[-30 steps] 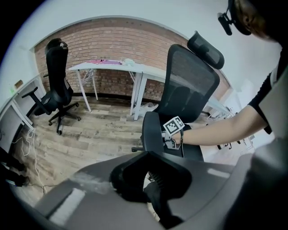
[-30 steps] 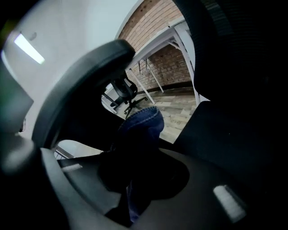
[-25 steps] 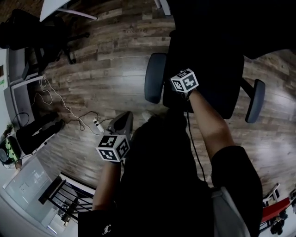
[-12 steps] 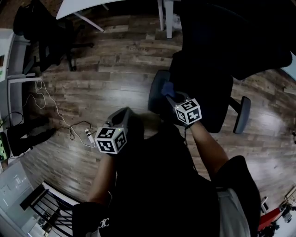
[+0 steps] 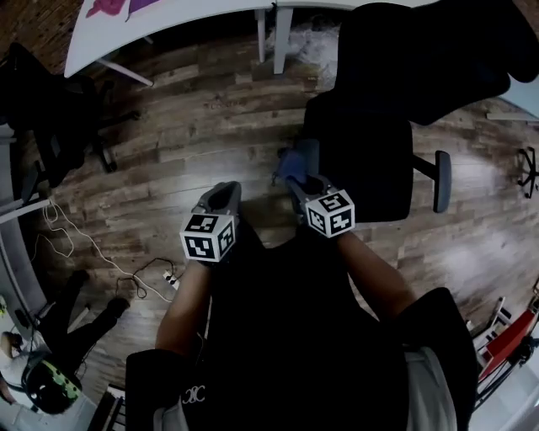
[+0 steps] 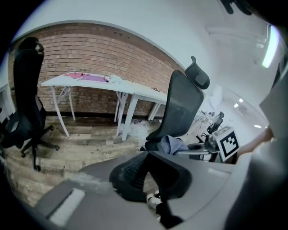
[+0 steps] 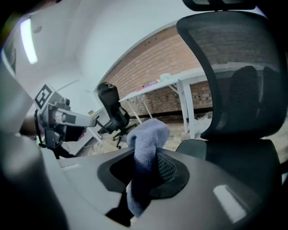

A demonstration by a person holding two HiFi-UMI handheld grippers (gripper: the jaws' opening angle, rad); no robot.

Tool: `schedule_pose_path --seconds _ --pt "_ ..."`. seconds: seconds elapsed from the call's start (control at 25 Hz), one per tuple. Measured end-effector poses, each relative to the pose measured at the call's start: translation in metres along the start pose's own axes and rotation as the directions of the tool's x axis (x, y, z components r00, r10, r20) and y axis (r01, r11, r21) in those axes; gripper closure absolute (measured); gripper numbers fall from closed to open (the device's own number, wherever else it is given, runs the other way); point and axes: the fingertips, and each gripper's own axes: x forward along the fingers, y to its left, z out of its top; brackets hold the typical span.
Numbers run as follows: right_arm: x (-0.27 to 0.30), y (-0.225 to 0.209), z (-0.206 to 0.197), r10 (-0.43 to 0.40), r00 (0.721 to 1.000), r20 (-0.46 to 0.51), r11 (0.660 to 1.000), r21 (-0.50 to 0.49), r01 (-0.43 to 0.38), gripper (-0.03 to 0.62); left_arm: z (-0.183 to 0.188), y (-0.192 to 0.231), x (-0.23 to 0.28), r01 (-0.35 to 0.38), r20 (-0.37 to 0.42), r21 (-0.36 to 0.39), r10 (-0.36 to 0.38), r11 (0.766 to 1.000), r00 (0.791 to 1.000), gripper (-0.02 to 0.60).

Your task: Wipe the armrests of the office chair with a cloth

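Head view first: wood floor [image 5: 168, 151], with a black chair [image 5: 370, 168] ahead of the person. Its far armrest [image 5: 441, 181] stands clear at the side. The right gripper [image 5: 296, 182] points at the chair's near side, and a blue cloth [image 5: 289, 164] bunches at its tip, just beside the seat edge. This view does not show whether the cloth touches the near armrest. The left gripper [image 5: 223, 195] hangs over bare floor, beside the right one but apart from the chair. A white table [image 5: 168, 21] runs along the top, and a cable [image 5: 84, 244] trails over the floor at the left.

Left gripper view: the left gripper [image 6: 146, 164] has its jaws drawn together at the tips, with nothing between them. Beyond them the chair [image 6: 180, 108] stands side-on. The cloth [image 6: 173, 144] sits low against it, at seat height, on the end of the right gripper [image 6: 186, 150]. The table [image 6: 90, 83] stands before a brick wall [image 6: 90, 49], with a second chair [image 6: 24, 90] at the left.

Right gripper view: the right gripper [image 7: 150, 164] has its jaws clamped on the cloth [image 7: 146, 139]. The cloth rises in a rounded fold above them and hangs down below. The chair's mesh back [image 7: 238, 99] fills the right side, close by. The left gripper [image 7: 87, 120] shows at the left, with the second chair [image 7: 110, 108] and the table [image 7: 166, 85] behind.
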Motion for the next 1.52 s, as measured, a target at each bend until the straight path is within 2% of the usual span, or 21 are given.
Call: schedule_pose_path --seconds 0.12,0.2,0.24,0.36,0.48,0.56,0.64,0.72,0.88,1.0,1.08,1.2,1.36,1.52 --pt "0.021 0.015 0.013 -0.108 0.992 0.066 0.982 0.161 0.096 0.517 0.010 0.039 -0.003 0.046 -0.037 0.049 -0.044 0.998 0.998 0.575" --pt "0.034 0.017 0.017 -0.211 0.971 0.113 0.943 0.287 0.171 0.517 0.012 0.063 -0.001 0.086 -0.078 0.075 -0.080 0.993 0.994 0.575" --pt "0.040 0.016 0.016 -0.275 0.953 0.128 0.912 0.349 0.216 0.517 0.011 0.073 0.002 0.108 -0.101 0.090 -0.099 0.990 0.990 0.575" --pt "0.053 0.010 -0.006 -0.460 0.880 0.119 0.777 0.533 0.334 0.517 0.002 0.095 0.010 0.181 -0.181 0.136 -0.155 0.974 0.971 0.575" --pt "0.065 0.001 -0.043 -0.585 0.808 0.068 0.611 0.692 0.384 0.517 -0.015 0.106 0.022 0.247 -0.252 0.177 -0.198 0.953 0.947 0.575" --pt "0.071 -0.003 -0.062 -0.648 0.761 0.035 0.515 0.757 0.403 0.518 -0.026 0.109 0.028 0.291 -0.298 0.199 -0.225 0.936 0.928 0.575" --pt "0.076 -0.007 -0.072 -0.693 0.721 0.013 0.453 0.786 0.421 0.517 -0.038 0.110 0.030 0.336 -0.340 0.209 -0.253 0.918 0.906 0.575" --pt "0.080 -0.015 -0.077 -0.730 0.683 -0.006 0.415 0.790 0.452 0.517 -0.045 0.111 0.029 0.375 -0.373 0.206 -0.282 0.904 0.884 0.575" --pt "0.075 -0.049 -0.070 -0.820 0.573 -0.022 0.309 0.824 0.474 0.517 -0.051 0.124 0.028 0.413 -0.409 0.189 -0.311 0.891 0.858 0.575" --pt "0.077 -0.074 -0.067 -0.858 0.513 -0.014 0.262 0.847 0.462 0.517 -0.060 0.138 0.027 0.404 -0.431 0.174 -0.300 0.898 0.851 0.575" --pt "0.084 -0.086 -0.069 -0.871 0.490 -0.027 0.235 0.854 0.464 0.517 -0.063 0.151 0.024 0.387 -0.436 0.166 -0.285 0.907 0.854 0.575" --pt "0.096 -0.101 -0.077 -0.882 0.469 -0.054 0.196 0.862 0.467 0.517 -0.065 0.169 0.019 0.354 -0.439 0.160 -0.255 0.921 0.862 0.575" --pt "0.112 -0.122 -0.089 -0.880 0.467 -0.085 0.172 0.860 0.480 0.517 -0.072 0.190 0.018 0.308 -0.439 0.147 -0.217 0.940 0.872 0.575" --pt "0.134 -0.142 -0.098 -0.862 0.494 -0.109 0.175 0.852 0.493 0.517 -0.080 0.200 0.020 0.263 -0.434 0.116 -0.189 0.958 0.881 0.575"
